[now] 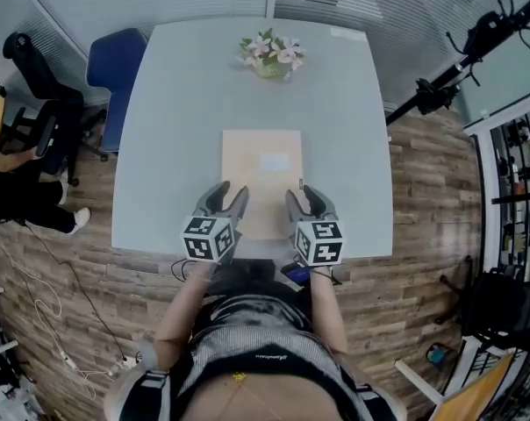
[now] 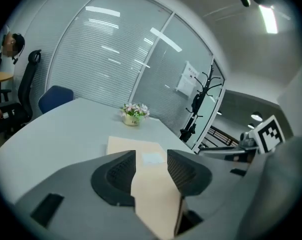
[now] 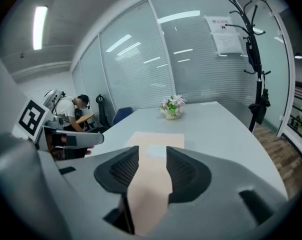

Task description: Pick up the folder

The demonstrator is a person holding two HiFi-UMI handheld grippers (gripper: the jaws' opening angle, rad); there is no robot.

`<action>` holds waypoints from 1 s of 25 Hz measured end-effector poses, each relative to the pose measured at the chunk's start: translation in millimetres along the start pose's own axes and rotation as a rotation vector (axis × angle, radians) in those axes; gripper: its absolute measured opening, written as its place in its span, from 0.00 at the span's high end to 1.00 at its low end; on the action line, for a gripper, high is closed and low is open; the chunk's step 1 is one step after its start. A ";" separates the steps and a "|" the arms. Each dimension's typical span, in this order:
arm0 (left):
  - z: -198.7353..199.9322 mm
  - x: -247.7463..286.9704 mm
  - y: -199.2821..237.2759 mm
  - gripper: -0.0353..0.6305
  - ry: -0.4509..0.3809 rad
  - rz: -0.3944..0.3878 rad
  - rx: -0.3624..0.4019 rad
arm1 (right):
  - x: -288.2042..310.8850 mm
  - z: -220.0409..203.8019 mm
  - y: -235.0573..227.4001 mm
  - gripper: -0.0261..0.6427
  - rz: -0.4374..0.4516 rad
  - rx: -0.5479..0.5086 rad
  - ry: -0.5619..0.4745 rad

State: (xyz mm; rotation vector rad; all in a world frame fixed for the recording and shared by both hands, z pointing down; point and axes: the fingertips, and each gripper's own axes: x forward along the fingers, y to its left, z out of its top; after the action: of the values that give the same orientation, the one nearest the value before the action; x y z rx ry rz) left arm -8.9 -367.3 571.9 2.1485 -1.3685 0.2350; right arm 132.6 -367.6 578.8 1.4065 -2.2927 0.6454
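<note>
A tan folder point(image 1: 261, 169) with a white label point(image 1: 275, 160) lies flat on the pale grey table point(image 1: 173, 139), its near edge close to the table's front edge. My left gripper point(image 1: 225, 198) hovers over the folder's near left corner, and my right gripper point(image 1: 304, 197) over its near right corner. Both stand open. In the left gripper view the folder point(image 2: 126, 145) shows through the gap of the left gripper point(image 2: 151, 159). In the right gripper view the folder point(image 3: 156, 140) likewise shows between the jaws of the right gripper point(image 3: 152, 156). Neither pair of pads presses on it.
A small pot of flowers point(image 1: 272, 55) stands at the table's far side, beyond the folder. A blue chair point(image 1: 116, 68) sits at the far left corner. A black stand point(image 1: 449, 73) rises to the right of the table. A person point(image 3: 73, 111) sits at a desk to the left.
</note>
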 end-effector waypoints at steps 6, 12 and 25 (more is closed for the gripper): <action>-42.7 26.7 59.4 0.63 0.147 0.072 -0.099 | 42.4 -46.8 -36.1 0.64 -0.063 0.148 0.143; -76.3 40.8 85.2 0.56 0.250 0.054 -0.222 | 67.0 -89.1 -55.1 0.54 -0.052 0.353 0.234; -102.5 55.4 83.0 0.56 0.306 0.025 -0.229 | 80.0 -110.2 -54.3 0.55 0.042 0.444 0.214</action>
State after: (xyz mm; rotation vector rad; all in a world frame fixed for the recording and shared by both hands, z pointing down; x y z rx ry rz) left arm -40.4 -379.2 710.9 1.8216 -1.1849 0.3808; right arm 155.2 -385.6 722.5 1.3892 -2.0934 1.3132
